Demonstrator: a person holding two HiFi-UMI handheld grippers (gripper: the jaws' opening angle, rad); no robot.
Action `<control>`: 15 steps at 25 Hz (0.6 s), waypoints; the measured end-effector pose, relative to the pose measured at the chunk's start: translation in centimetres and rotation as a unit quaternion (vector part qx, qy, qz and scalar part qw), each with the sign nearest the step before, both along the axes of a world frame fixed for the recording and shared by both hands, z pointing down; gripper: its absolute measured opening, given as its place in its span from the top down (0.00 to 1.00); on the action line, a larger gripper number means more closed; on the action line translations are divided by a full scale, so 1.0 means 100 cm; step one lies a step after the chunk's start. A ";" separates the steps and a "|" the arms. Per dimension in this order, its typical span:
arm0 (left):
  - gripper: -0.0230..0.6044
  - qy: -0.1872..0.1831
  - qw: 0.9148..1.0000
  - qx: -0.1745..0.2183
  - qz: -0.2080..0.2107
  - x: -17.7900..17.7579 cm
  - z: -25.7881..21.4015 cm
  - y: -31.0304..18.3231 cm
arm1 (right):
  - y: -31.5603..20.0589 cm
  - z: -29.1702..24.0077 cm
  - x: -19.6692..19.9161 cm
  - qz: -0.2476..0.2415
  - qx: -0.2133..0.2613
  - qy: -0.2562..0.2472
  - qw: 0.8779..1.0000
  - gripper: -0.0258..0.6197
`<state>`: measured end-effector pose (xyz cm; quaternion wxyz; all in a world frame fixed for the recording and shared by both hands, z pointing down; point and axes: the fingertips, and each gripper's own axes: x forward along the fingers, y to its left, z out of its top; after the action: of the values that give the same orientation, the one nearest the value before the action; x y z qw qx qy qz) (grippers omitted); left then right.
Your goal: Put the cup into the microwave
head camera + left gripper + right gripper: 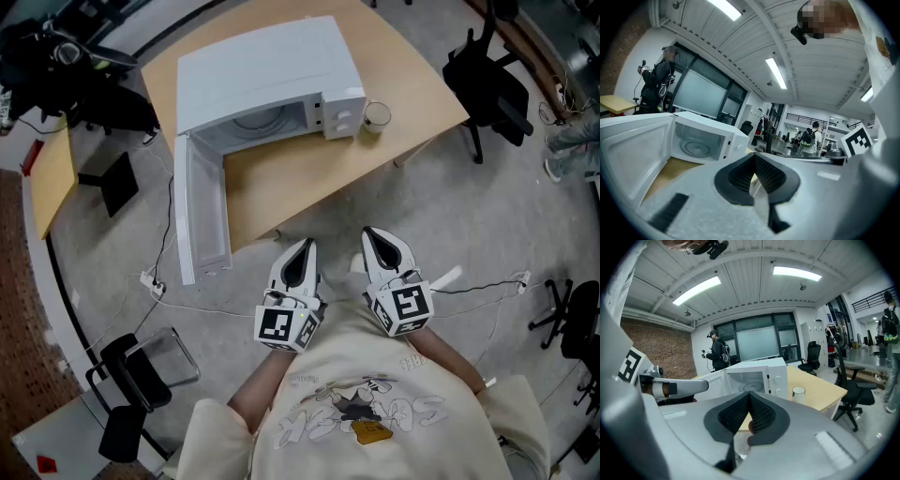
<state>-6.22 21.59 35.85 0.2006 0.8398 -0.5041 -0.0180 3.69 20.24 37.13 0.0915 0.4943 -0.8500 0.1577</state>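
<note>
One pale wooden surface carries everything the task needs, and it stands well ahead of the person, so nothing is within reach yet. On its far part sits a boxy white microwave, whose white hinged door is swung fully out toward the person's left, past the surface's edge; that leaves the cavity and its round glass turntable exposed, which I judge makes the oven ready to receive the cup without any further step. The grey left gripper and the grey right gripper are held side by side close to the person's chest, both aimed roughly at the surface, each with its ribbed black pads pressed together and nothing between them, a resting pose that suits an approach not yet begun. The small pale cylindrical cup stands upright on the surface just beside the microwave's control-panel side, to the right of the opening, apart from both grippers; being on that side, it looks best placed for the right gripper, whose jaws would first have to part.
</note>
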 end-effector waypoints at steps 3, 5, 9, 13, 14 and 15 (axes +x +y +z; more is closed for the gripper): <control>0.96 0.001 1.000 0.000 0.004 0.000 0.000 0.000 | 0.002 -0.001 -0.002 0.002 0.002 0.000 1.000 0.95; 0.96 0.003 1.000 -0.001 0.006 0.000 0.000 0.001 | 0.003 -0.002 -0.004 0.002 0.003 0.002 1.000 0.95; 0.96 0.006 1.000 -0.002 0.015 -0.001 0.002 0.002 | 0.005 -0.001 -0.006 0.007 0.002 0.007 1.000 0.95; 0.96 0.013 1.000 -0.004 0.022 -0.005 0.004 0.003 | 0.004 -0.008 -0.005 0.020 0.011 -0.024 0.999 0.95; 0.96 0.013 1.000 -0.005 0.024 -0.007 0.005 0.004 | 0.004 -0.011 -0.003 0.027 0.014 -0.027 0.999 0.95; 0.96 0.011 1.000 -0.005 0.027 -0.007 0.007 0.006 | 0.004 -0.013 0.000 0.034 0.017 -0.027 0.999 0.89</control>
<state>-6.97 22.16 36.55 0.2109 0.8520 -0.4788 -0.0193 3.66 20.68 35.84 0.0553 0.5203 -0.8371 0.1598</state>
